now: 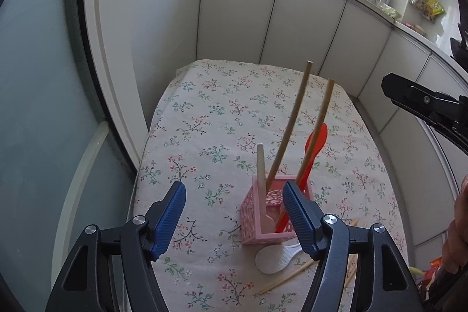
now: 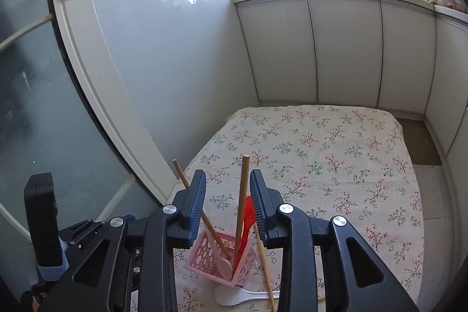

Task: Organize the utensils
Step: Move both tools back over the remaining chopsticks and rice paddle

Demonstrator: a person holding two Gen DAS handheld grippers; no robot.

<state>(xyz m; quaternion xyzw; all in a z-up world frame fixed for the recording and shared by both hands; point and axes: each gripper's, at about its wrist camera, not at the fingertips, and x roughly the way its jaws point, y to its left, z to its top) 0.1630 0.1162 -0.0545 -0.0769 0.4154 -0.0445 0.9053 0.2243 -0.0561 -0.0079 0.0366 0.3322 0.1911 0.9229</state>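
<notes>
A pink lattice utensil holder (image 1: 257, 221) stands on the floral tablecloth (image 1: 222, 119). In it stand two long wooden sticks (image 1: 289, 125), a red spatula (image 1: 313, 148) and a pale wooden spoon (image 1: 261, 165). A white rice paddle (image 1: 273, 255) and loose chopsticks (image 1: 289, 277) lie in front of the holder. My left gripper (image 1: 234, 198) is open and empty, just left of and above the holder. My right gripper (image 2: 228, 186) is open above the holder (image 2: 218, 256), with a wooden stick (image 2: 242, 195) and the red spatula (image 2: 247, 215) between its fingers.
White cabinet doors (image 1: 304, 28) run behind and to the right of the table. A glass door with a white frame (image 1: 96, 54) stands at the left. The right gripper's finger shows in the left wrist view (image 1: 421, 101) at the right edge.
</notes>
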